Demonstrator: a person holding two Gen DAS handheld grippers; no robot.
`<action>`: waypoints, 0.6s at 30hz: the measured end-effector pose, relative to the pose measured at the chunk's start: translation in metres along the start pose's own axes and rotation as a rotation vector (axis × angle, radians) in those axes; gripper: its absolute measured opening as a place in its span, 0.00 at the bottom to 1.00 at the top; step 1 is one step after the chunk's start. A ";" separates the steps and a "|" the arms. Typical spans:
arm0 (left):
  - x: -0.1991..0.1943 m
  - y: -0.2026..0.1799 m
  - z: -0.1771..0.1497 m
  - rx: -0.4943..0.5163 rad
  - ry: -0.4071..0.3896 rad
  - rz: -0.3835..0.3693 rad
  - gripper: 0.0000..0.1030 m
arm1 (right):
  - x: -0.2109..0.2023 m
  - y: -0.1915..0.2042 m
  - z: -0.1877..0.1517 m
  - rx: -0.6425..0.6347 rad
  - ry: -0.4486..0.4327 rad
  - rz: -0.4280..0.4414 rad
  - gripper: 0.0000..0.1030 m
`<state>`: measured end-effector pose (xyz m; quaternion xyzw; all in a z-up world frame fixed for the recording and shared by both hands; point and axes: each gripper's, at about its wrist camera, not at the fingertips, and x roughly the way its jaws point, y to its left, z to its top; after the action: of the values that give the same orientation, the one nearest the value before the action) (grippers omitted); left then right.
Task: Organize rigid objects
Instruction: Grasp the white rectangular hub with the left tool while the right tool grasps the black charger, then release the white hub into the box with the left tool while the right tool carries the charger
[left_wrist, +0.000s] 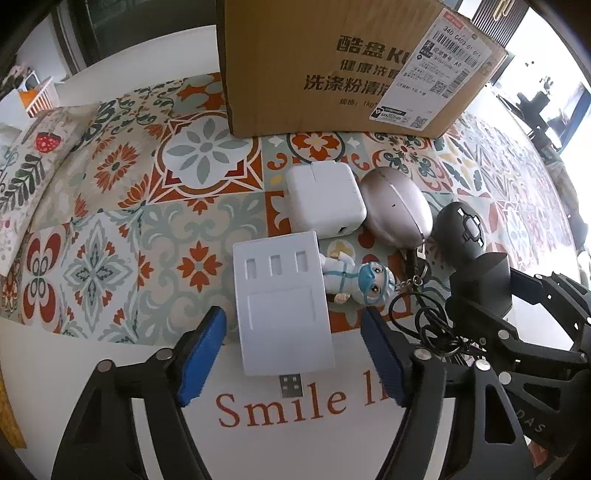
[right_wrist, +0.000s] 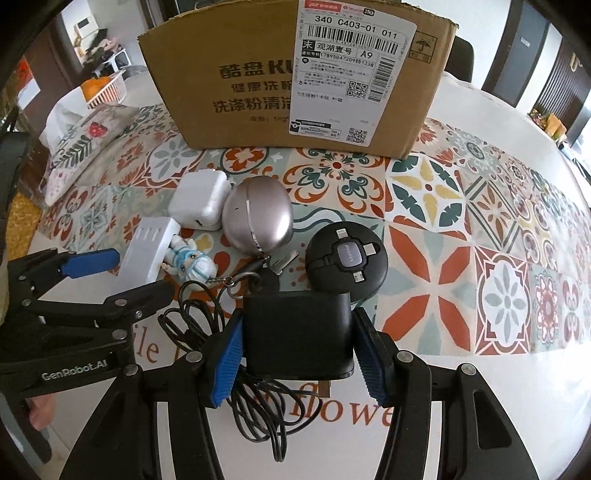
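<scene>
Currently right gripper level, low over table, pads clamped on black charger block. Left gripper spread wide, straddling white USB hub; pads not touching it.

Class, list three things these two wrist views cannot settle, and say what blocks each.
1. Inside of the cardboard box: both views cut off its top.
2. Whether the right tool actually grips the black charger: contact unclear.
3. Figurine's legs: left view, hidden behind the white hub.
</scene>
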<state>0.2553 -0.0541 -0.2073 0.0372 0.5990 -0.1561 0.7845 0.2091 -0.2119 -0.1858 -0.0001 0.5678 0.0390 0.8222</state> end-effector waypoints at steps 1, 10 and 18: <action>0.001 0.000 0.001 -0.002 0.002 -0.003 0.70 | 0.000 0.000 0.001 0.001 0.000 0.000 0.55; 0.010 0.004 0.009 -0.007 -0.002 -0.002 0.55 | 0.005 0.000 0.003 0.002 0.011 0.008 0.55; 0.000 0.009 -0.008 -0.013 -0.023 -0.034 0.48 | 0.001 0.004 0.004 -0.008 0.001 0.008 0.55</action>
<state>0.2501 -0.0432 -0.2105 0.0200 0.5915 -0.1657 0.7889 0.2124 -0.2080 -0.1850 -0.0011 0.5682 0.0444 0.8217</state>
